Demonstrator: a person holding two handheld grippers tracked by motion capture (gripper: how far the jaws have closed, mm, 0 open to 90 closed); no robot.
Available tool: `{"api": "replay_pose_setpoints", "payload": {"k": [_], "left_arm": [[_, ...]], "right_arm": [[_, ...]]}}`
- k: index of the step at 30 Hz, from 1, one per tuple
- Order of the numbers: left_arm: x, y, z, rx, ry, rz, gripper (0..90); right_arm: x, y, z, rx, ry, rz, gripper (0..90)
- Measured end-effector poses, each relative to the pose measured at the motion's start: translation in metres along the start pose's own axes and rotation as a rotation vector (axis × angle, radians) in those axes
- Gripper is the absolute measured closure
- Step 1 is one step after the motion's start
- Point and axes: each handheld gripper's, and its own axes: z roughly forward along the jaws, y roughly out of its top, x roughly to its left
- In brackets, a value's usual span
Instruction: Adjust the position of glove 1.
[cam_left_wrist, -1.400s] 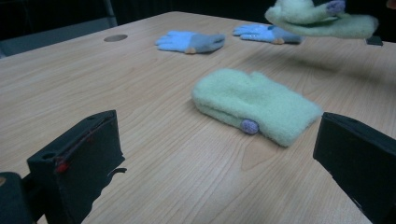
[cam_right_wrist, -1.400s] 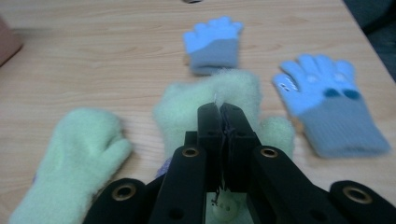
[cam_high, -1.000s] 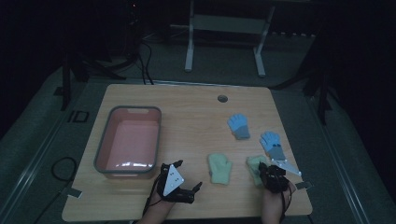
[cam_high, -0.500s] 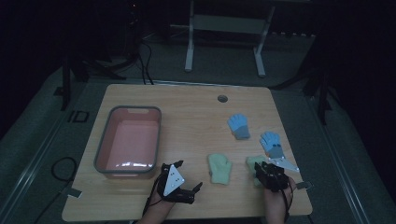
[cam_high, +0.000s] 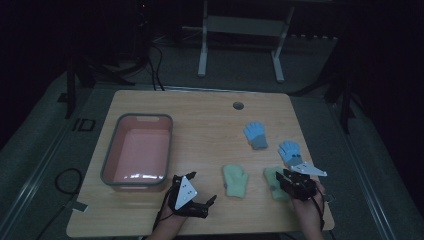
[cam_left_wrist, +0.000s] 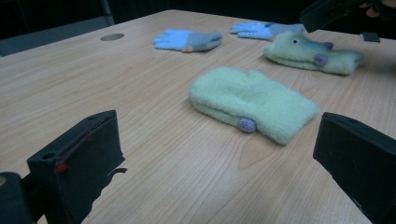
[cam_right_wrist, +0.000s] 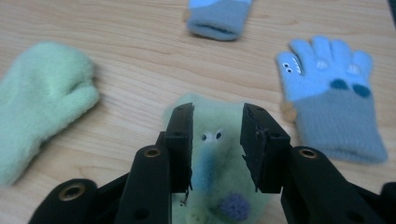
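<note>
The right gripper (cam_right_wrist: 215, 140) hangs just above the green mitten with the face (cam_right_wrist: 212, 158) near the table's (cam_high: 200, 115) front right corner — jaws just parted, the mitten below the gap and not pinched, its long axis running along them — while the left gripper (cam_high: 192, 200), jaws wide and empty, sits farther off.
</note>
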Motion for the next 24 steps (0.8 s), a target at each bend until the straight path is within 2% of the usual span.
{"api": "replay_pose_setpoints", "payload": {"k": [2, 4, 5, 7, 11, 16, 19, 24], "left_arm": [[0.000, 0.000, 0.000, -0.001, 0.002, -0.004, 1.2], [0.001, 0.000, 0.000, -0.003, 0.001, -0.013, 1.3], [0.002, 0.000, 0.000, -0.005, 0.001, -0.017, 1.3], [0.002, 0.000, -0.001, -0.008, 0.000, -0.021, 1.3], [0.003, -0.001, -0.001, -0.011, -0.001, -0.029, 1.2], [0.003, -0.001, -0.002, -0.021, 0.001, -0.035, 1.3], [0.003, -0.001, -0.002, -0.023, 0.000, -0.032, 1.3], [0.002, -0.002, -0.003, -0.035, 0.008, -0.030, 1.3]], "right_arm": [[-0.005, 0.002, -0.001, -0.003, 0.006, -0.033, 63.5], [-0.012, 0.004, -0.001, -0.001, 0.066, -0.029, 63.5], [-0.014, 0.005, -0.001, -0.001, 0.077, -0.045, 63.5], [-0.017, 0.005, -0.001, 0.002, 0.101, -0.105, 63.5], [-0.023, 0.007, -0.004, 0.003, 0.129, -0.183, 63.4], [-0.031, 0.006, -0.006, 0.001, 0.176, -0.216, 63.4], [-0.031, 0.004, -0.009, -0.009, 0.192, -0.249, 62.8], [-0.029, 0.003, -0.007, -0.010, 0.215, -0.265, 62.8]]}}
